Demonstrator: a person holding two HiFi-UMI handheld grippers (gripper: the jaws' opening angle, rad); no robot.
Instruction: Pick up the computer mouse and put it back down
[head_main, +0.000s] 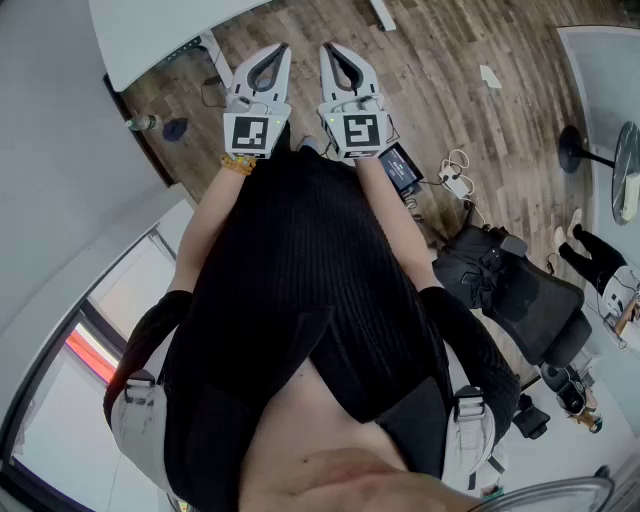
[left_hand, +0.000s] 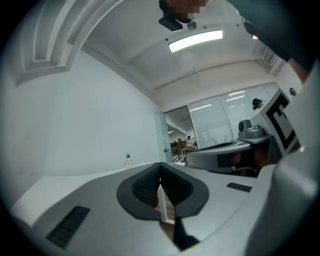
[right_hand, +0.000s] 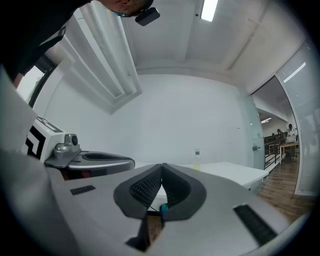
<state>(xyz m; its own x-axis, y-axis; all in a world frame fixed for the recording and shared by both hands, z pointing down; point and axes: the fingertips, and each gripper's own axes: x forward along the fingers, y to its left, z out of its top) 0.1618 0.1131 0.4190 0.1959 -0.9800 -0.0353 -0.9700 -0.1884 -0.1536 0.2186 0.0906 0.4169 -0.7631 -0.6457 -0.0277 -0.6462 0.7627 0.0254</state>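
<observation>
The jaws of the left gripper (left_hand: 160, 169) are seen closed. Their dark ribbed pads meet at the tips, and nothing is held between them. The jaws of the right gripper (right_hand: 161, 169) are likewise shut tip to tip and empty.

In the head view, the left gripper (head_main: 272, 55) and right gripper (head_main: 340, 55) are held side by side, close together and level, and are pointed away from the body. A marker cube (head_main: 250, 135) is mounted behind the left jaws, and a second cube (head_main: 358, 130) behind the right jaws.

Both grippers are held out by a person dressed in a black sweater (head_main: 300, 290), and a wooden floor (head_main: 450, 90) is seen below them. Beyond the right jaws, a small bottle (right_hand: 197, 159) is stood on a white tabletop (right_hand: 235, 172). A black chair (head_main: 525, 295) is placed on the floor to the person's right. The mouse is shown in no view, so its place cannot be told.
</observation>
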